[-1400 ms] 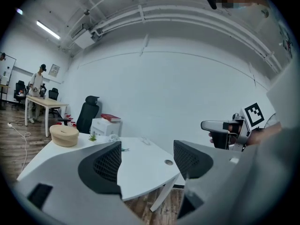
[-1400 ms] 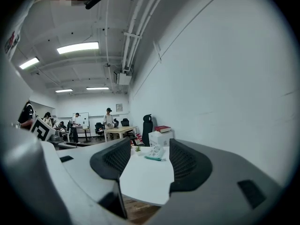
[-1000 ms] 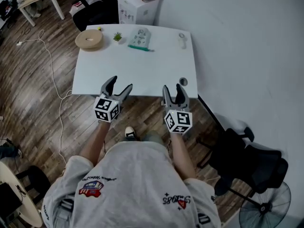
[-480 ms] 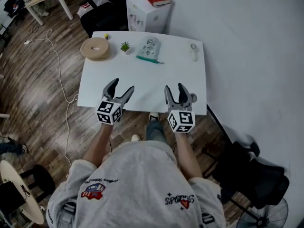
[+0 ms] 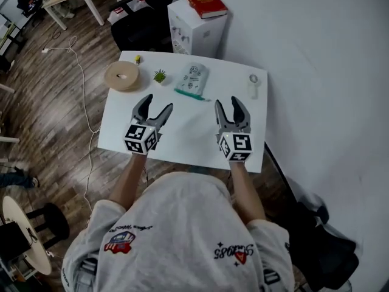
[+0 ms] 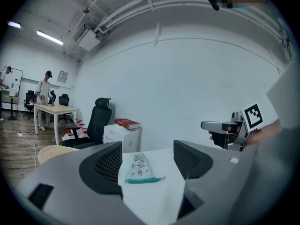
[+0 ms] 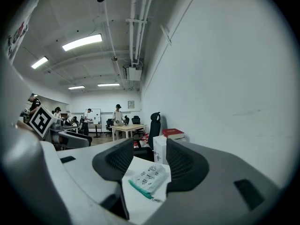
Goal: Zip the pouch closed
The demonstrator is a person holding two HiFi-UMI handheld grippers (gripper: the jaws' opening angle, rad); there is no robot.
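Observation:
A pale printed pouch (image 5: 193, 78) with a teal zipper edge (image 5: 193, 93) lies flat at the back of the white table (image 5: 182, 140). My left gripper (image 5: 154, 106) hovers open over the table, short of the pouch and to its left. Just right of the pouch hovers my right gripper (image 5: 229, 105); its jaws are closing with nothing between them. In the left gripper view the pouch (image 6: 137, 168) shows far off between the empty jaws of that gripper (image 6: 147, 161). The right gripper view also frames the pouch (image 7: 149, 176) beyond its own gripper (image 7: 150, 162).
A round woven coil (image 5: 122, 76), a small potted plant (image 5: 160, 75) and a white gadget (image 5: 253, 85) share the table's back edge. Behind stand a white box (image 5: 194, 32) with a red book (image 5: 205, 3) and a black chair (image 5: 143, 23). A cable (image 5: 79, 84) lies on the floor.
Both grippers have moved forward from the table's near edge to over the tabletop, nearer the pouch. The person has stepped up to the table.

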